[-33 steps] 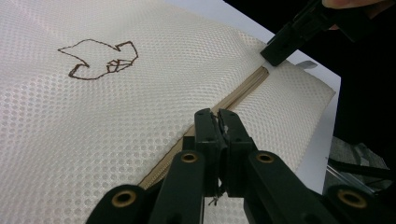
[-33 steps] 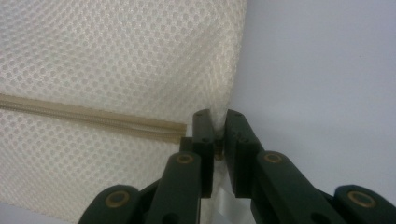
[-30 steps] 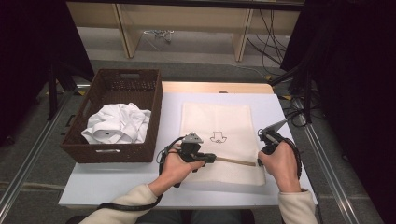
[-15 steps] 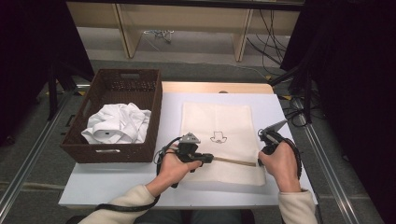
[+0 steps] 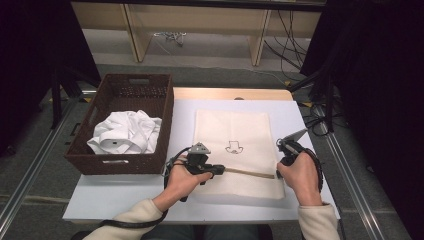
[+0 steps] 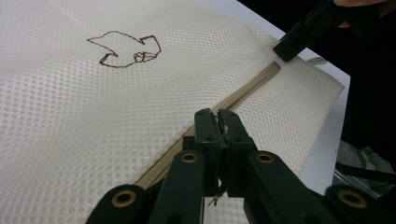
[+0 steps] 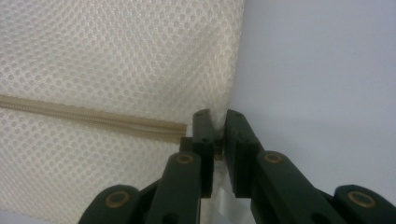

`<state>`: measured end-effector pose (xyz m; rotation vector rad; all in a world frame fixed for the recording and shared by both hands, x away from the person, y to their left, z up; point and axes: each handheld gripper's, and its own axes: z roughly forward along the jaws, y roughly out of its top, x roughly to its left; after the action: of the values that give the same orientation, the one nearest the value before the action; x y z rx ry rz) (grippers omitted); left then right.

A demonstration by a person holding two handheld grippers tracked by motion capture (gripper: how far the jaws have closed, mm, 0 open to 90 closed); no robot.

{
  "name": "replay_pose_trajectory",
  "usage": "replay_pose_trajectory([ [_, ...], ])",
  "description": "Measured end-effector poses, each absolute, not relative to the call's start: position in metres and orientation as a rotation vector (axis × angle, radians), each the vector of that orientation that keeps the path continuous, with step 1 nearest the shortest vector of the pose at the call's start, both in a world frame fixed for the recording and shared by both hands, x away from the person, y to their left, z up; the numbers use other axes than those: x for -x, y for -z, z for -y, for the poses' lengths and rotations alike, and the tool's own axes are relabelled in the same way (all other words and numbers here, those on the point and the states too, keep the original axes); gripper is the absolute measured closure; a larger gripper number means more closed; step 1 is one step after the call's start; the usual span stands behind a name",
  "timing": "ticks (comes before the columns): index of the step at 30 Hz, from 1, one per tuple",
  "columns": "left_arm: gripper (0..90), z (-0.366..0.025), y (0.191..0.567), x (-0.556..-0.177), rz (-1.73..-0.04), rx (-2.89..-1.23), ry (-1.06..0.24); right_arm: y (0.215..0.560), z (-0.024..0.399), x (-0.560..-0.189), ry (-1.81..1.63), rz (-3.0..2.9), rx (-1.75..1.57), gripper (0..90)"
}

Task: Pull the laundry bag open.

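A cream mesh bag (image 5: 232,125) with a small brown embroidered figure (image 6: 126,49) lies flat on the white table (image 5: 185,120). A tan zipper (image 5: 250,173) runs across its near part. My left gripper (image 5: 220,170) lies low over the zipper's left part, and its jaws (image 6: 217,122) are shut on the zipper pull. My right gripper (image 5: 281,166) is at the bag's right edge, where the zipper (image 7: 93,119) ends. Its jaws (image 7: 217,123) are shut on the mesh at that edge. The left gripper view shows the right gripper (image 6: 299,39) at the far end of the zipper (image 6: 247,91).
A dark brown wicker basket (image 5: 125,90) stands at the table's left with crumpled white cloth (image 5: 125,132) inside. Bare table (image 7: 317,70) lies right of the bag. Cables (image 5: 325,115) hang past the right edge. A wooden strip (image 5: 230,93) runs along the far edge.
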<state>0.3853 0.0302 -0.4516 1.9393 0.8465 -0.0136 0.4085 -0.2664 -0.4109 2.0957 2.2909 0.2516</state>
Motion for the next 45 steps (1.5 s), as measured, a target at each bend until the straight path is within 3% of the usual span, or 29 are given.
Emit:
replay_pose_trajectory([
  [45,86.7,-0.052,0.459,-0.384,-0.887,-1.945,0.011,0.414,0.265,-0.41,-0.223,-2.239,-2.152,84.3],
])
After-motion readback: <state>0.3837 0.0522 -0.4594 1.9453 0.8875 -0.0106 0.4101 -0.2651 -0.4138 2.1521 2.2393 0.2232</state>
